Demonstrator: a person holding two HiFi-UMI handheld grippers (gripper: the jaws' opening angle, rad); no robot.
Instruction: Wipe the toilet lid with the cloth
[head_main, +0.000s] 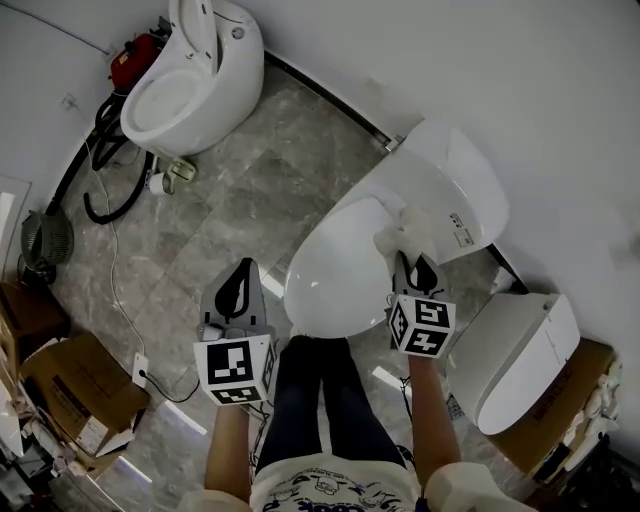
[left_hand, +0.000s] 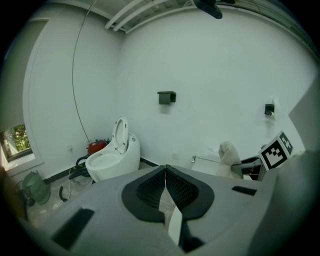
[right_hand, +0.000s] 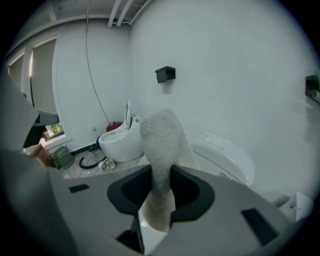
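The closed white toilet lid (head_main: 335, 285) lies just ahead of the person's legs in the head view. My right gripper (head_main: 420, 268) is shut on a pale cloth (head_main: 400, 238) that bunches at the lid's right side, near the hinge. In the right gripper view the cloth (right_hand: 162, 150) stands up between the jaws and hides much of what lies ahead. My left gripper (head_main: 238, 292) hovers over the floor left of the lid, jaws pressed together with nothing in them. The left gripper view shows the cloth (left_hand: 228, 156) and the right gripper's marker cube (left_hand: 275, 151) off to the right.
A second toilet (head_main: 190, 85) with raised lid stands at the back left, with black hoses (head_main: 110, 190) and a red device (head_main: 135, 62) beside it. Another white toilet part (head_main: 520, 360) rests on a cardboard box at the right. Cardboard boxes (head_main: 70, 395) sit at the lower left.
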